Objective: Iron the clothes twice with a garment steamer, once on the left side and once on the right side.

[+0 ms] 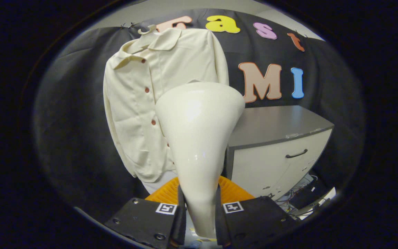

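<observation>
Two fingers of your gripper point(200, 216) are clamped on the narrow handle of the garment steamer point(199, 138), whose wide head rises just ahead of them. Beyond it the cream shirt point(140, 103) hangs on its hanger, beside a grey-topped cabinet point(278, 145). You seem to be between passes, though contact is hard to judge. Next, bring the head onto one side panel. No brand is legible.

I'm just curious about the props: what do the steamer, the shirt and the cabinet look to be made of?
Steamer, clamped between the gripper fingers: likely glossy cream plastic, with sharp highlights. Shirt: soft matte woven fabric, creased, with brown buttons. Cabinet: probably laminated board, with a matte grey top, pale front and dark handle.
</observation>
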Demonstrator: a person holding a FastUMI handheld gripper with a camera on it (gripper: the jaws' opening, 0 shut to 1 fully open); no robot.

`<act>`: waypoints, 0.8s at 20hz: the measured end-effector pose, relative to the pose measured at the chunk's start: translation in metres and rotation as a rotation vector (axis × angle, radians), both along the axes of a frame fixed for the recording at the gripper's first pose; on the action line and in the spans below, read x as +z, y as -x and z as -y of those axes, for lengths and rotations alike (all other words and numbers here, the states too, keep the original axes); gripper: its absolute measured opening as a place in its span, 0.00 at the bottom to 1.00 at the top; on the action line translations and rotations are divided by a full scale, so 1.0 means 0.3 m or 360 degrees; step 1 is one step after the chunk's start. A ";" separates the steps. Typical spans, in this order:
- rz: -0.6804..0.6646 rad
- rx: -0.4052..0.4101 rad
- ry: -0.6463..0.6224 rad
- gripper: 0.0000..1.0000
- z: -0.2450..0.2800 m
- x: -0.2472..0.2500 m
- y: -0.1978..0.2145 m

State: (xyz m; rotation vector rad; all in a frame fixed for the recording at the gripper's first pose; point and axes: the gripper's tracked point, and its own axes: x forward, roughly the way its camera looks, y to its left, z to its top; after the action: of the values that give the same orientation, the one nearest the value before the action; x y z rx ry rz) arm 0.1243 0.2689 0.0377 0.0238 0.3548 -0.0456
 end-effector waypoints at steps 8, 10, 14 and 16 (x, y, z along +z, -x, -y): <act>0.0216 0.0074 -0.0025 0.34 -0.023 0.167 0.187; 0.0262 0.0071 -0.0068 0.34 -0.014 0.175 0.255; 0.0277 0.0023 -0.0086 0.34 0.021 0.107 0.374; 0.0296 0.0008 -0.0074 0.34 0.023 0.079 0.426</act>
State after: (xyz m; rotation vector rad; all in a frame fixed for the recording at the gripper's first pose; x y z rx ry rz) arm -0.0035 0.2620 0.0612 0.0730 0.1698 -0.0299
